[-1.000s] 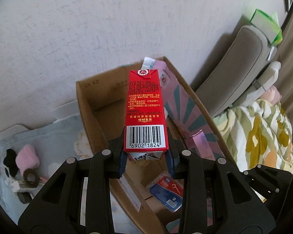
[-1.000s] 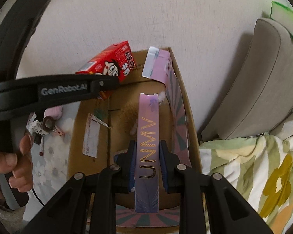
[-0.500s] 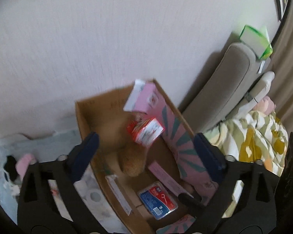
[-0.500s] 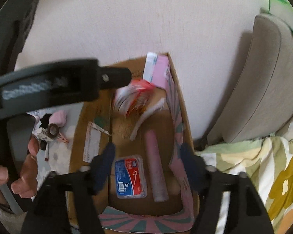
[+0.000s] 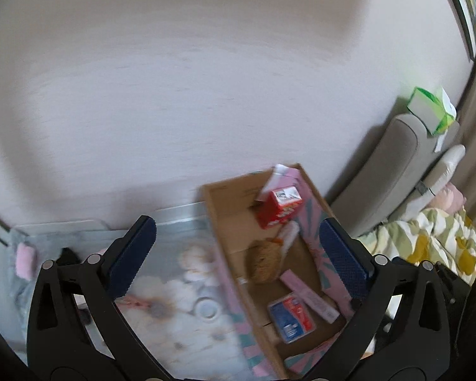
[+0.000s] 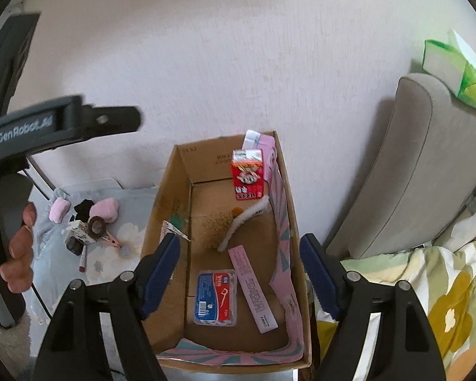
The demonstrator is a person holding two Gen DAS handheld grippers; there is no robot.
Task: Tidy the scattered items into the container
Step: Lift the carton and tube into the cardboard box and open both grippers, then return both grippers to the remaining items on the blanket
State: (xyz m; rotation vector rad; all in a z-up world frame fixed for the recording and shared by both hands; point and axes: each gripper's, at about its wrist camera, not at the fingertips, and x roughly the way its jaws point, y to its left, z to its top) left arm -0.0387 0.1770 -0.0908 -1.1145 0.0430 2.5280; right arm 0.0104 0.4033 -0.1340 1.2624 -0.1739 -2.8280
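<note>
The cardboard box [image 6: 174, 187] [image 5: 220, 209] holds a red milk carton [image 6: 248, 175] [image 5: 279, 207] leaning at its far end, a brown brush [image 6: 220, 228] [image 5: 265, 258], a long pink box [image 6: 252, 289] [image 5: 309, 295] and a blue floss pack [image 6: 215, 298] [image 5: 290, 320]. My right gripper [image 6: 239, 274] is open and empty above the box. My left gripper [image 5: 239, 257] is open and empty, high above the box's left wall. The left gripper also shows in the right wrist view [image 6: 63, 127].
Scattered items lie on the floral mat [image 6: 111, 254] left of the box: pink fluffy pieces [image 6: 106, 210], a brown hair tie [image 6: 95, 226], a small carton [image 6: 76, 233], a pen [image 6: 82, 258]. A grey sofa [image 6: 428, 165] with a patterned blanket [image 6: 428, 285] stands to the right. A white wall [image 6: 238, 47] lies behind.
Both grippers opened. The red carton dropped from my left gripper and the pink box from my right into the cardboard box. Both grippers rose; the left one moved left.
</note>
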